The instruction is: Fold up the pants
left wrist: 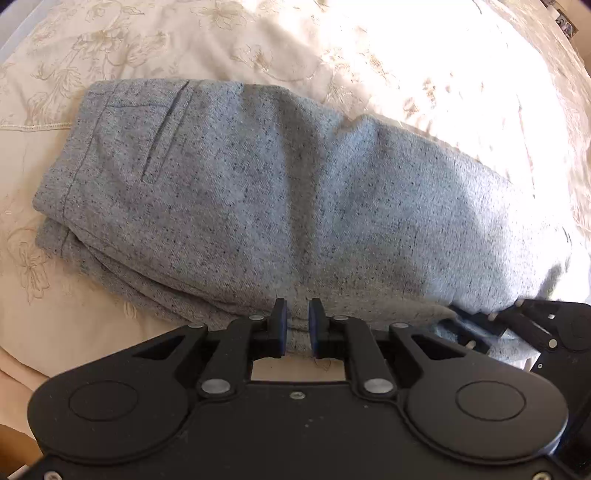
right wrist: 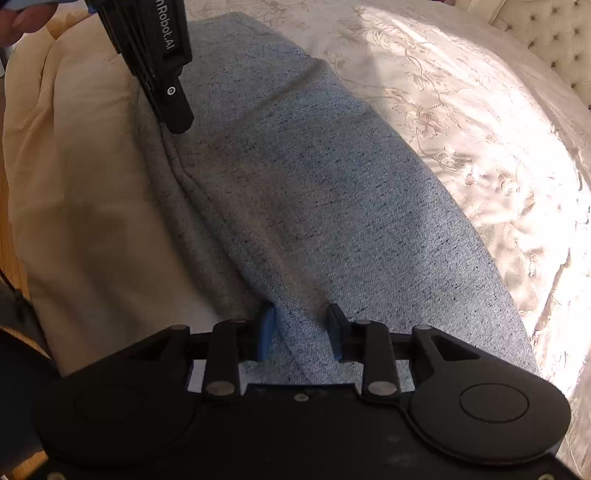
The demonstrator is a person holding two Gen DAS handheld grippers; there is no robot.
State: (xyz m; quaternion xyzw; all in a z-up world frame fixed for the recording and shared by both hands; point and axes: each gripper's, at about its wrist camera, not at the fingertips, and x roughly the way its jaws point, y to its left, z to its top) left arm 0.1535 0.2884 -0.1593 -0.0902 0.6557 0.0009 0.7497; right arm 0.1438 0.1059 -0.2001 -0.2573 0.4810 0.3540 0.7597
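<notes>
Grey speckled pants [left wrist: 258, 184] lie folded on a cream bedspread, with the waistband and a pocket slit at the left. My left gripper [left wrist: 297, 325] points down at their near edge and is shut on a pinch of that cloth. The right wrist view shows the pants [right wrist: 314, 192] running away from the camera, and the left gripper [right wrist: 177, 123] stands on their far left edge. My right gripper [right wrist: 300, 328] straddles a raised fold at the near end. Its fingers stand apart, with the cloth bunched between them. Its black body also shows in the left wrist view, beside the cloth at the lower right.
The embroidered bedspread [right wrist: 461, 110] spreads to the right in strong sunlight. A plain cream cover [right wrist: 81, 192] lies left of the pants. A tufted headboard [right wrist: 554, 33] is at the far right. A person's fingertip [right wrist: 22, 22] shows at the top left, and the bed edge drops off at the left.
</notes>
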